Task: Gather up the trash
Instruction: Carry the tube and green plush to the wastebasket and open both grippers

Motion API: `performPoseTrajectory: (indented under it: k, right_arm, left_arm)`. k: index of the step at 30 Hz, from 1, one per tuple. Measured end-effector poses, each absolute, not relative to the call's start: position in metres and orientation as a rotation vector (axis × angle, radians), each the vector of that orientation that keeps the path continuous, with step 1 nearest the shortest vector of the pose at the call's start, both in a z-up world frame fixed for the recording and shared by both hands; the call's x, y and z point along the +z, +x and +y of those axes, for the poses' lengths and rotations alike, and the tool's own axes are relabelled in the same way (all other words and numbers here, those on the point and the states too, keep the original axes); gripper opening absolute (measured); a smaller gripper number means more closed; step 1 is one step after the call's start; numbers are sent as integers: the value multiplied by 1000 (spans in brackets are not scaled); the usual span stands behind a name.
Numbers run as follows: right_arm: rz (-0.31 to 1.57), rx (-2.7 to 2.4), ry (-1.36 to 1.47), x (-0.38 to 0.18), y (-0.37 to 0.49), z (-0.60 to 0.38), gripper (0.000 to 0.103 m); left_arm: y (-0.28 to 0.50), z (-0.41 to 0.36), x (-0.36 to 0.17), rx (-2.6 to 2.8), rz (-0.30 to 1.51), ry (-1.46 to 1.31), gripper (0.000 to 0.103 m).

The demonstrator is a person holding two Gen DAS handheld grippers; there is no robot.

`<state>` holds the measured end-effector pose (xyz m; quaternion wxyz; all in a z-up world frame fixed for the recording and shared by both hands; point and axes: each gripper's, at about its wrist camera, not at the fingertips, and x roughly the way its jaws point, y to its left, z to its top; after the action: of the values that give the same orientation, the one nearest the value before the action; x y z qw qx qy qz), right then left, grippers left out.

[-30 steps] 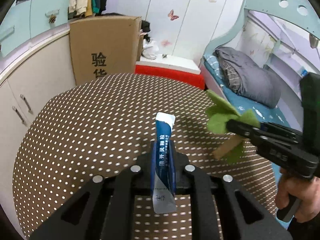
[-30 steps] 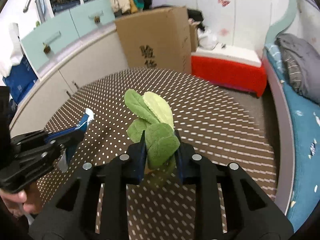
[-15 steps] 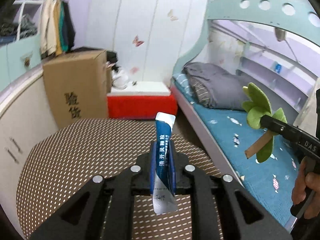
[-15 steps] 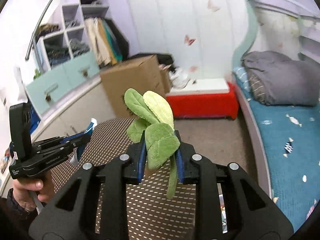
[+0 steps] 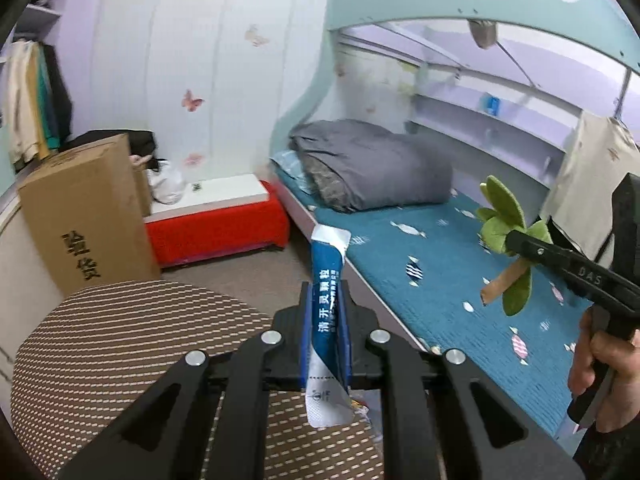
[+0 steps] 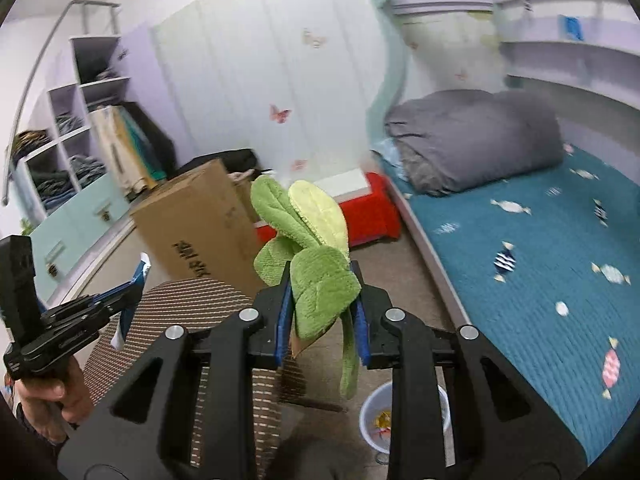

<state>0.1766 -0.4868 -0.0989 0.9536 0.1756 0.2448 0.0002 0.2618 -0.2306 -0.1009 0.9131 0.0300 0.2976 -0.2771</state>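
Note:
A blue and white sachet (image 5: 326, 300) stands upright between the jaws of my left gripper (image 5: 325, 304), which is shut on it. My right gripper (image 6: 322, 300) is shut on a green plush leaf toy (image 6: 316, 264) with a brown stem. In the left wrist view that toy (image 5: 505, 224) hangs at the right, over the bed. In the right wrist view the sachet (image 6: 134, 292) shows at the left, above the table edge. A white waste bin (image 6: 380, 416) with scraps inside sits on the floor below the right gripper, partly hidden by its frame.
A round brown dotted table (image 5: 112, 344) lies below left. A cardboard box (image 5: 80, 224) and a red bench (image 5: 216, 232) stand behind it. The bed with a teal sheet (image 6: 520, 264) and grey duvet (image 6: 472, 140) fills the right. A person's hand (image 5: 608, 364) grips the right handle.
Both grippers have swung to the right and risen, from over the table toward the bed and floor, each still holding its item. The waste bin has come into the right wrist view.

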Motion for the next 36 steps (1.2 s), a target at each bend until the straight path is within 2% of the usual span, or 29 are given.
performPoseTrajectory:
  k: [8,19,22,23,24,30,36]
  right_arm:
    - [605,-89,434,-155,183,-533,27]
    - [852,-113,602,-287,226,-559,28]
    - [915,-108,634,-320,238,-560,34]
    - [932,-103,647,-330,241,-559,42]
    - [956,-99,661,-342,245,-560,54]
    - [1015,-104,734,-378,248,-566,84]
    - [934,-137,759,-358,229,-586,85]
  left_arm:
    - [271,-305,-143,-657,740,121,12]
    - [288,-363,-214,-688,898,224,12]
    - [291,-379,-229,-686,932,248,12]
    - [294,-383,-236,-687,947,254,12]
    - [296,-385,-239,-687,957,257,12]
    - [305,-396,-262,-693,1011,285,12]
    - [308,-409,-277,-711,1046,305,12]
